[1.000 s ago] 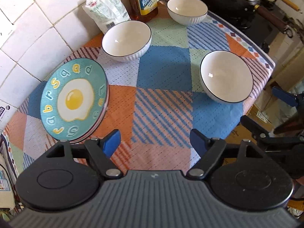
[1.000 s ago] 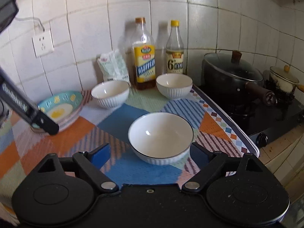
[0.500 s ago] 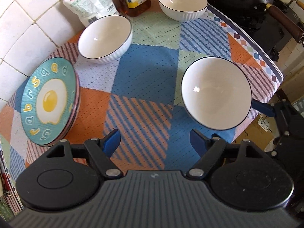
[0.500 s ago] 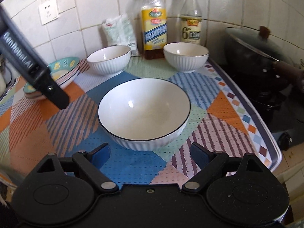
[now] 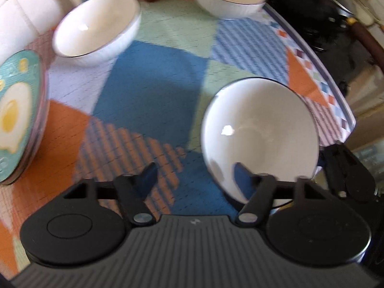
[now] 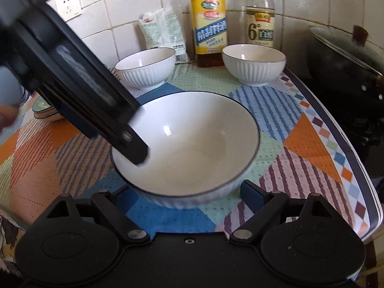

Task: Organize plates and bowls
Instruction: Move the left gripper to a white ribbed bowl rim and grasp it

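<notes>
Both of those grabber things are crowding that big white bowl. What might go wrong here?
1. The big bowl sits near the table edge; a nudge might push it toward the stove side.
2. The left hand-held gripper has one finger reaching over the bowl's rim, close to the open right hand-held gripper; they could collide.

Your left wrist camera looked steeply down on the patchwork tablecloth from close above; your right wrist camera sat low, facing the tiled wall across it; both views shared the near bowl and two far bowls.
</notes>
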A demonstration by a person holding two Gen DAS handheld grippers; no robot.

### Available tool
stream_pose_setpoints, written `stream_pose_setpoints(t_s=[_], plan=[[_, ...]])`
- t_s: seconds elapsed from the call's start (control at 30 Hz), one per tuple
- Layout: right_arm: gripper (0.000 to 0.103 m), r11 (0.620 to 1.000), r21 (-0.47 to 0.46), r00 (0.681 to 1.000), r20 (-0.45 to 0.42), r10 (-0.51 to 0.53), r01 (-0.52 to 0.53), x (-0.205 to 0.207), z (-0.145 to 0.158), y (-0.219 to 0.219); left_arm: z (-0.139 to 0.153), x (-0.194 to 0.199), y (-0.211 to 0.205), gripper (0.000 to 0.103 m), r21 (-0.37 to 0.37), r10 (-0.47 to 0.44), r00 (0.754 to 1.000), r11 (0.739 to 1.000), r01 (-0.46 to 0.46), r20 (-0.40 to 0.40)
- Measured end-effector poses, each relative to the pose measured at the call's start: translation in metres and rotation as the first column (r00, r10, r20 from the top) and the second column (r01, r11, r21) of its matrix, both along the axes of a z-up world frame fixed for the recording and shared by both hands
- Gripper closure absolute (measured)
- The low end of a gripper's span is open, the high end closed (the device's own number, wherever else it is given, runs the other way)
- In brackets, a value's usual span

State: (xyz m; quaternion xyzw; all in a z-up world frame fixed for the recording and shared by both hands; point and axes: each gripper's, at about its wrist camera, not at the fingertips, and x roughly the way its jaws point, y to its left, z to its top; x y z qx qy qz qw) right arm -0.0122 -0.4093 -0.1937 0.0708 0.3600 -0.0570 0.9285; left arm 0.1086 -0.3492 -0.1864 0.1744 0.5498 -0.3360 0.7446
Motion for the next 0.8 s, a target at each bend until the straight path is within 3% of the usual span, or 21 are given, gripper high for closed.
stream_pose_setpoints(t_s=[0.07,0.2,0.57,0.8], plan=[[0.009,1.000,0.015,1.000,0.010,0.010,-0.011,0.001,-0.002,0.001,-0.005,-0.004,-0.002,0.050,-0.025,-0.013,1.000,1.000,0.013,0.017],[0.006,0.999,-0.038,0.999,0.009,0.035,-0.035,0.003,-0.005,0.007,-0.009,-0.010,-0.004,0.081,-0.059,-0.017,0.999,0.998,0.020,0.039],[0.012,1.000,0.002,1.000,0.018,0.010,-0.010,0.003,-0.002,0.007,0.004,-0.015,0.009,0.086,-0.041,-0.075,0.994,0.996,0.078,0.079],[0.013,0.997,-0.025,0.997,0.032,0.071,-0.070,0.005,0.003,0.028,0.012,-0.013,0.045,0.085,-0.063,-0.012,0.997,0.998,0.016,0.074]])
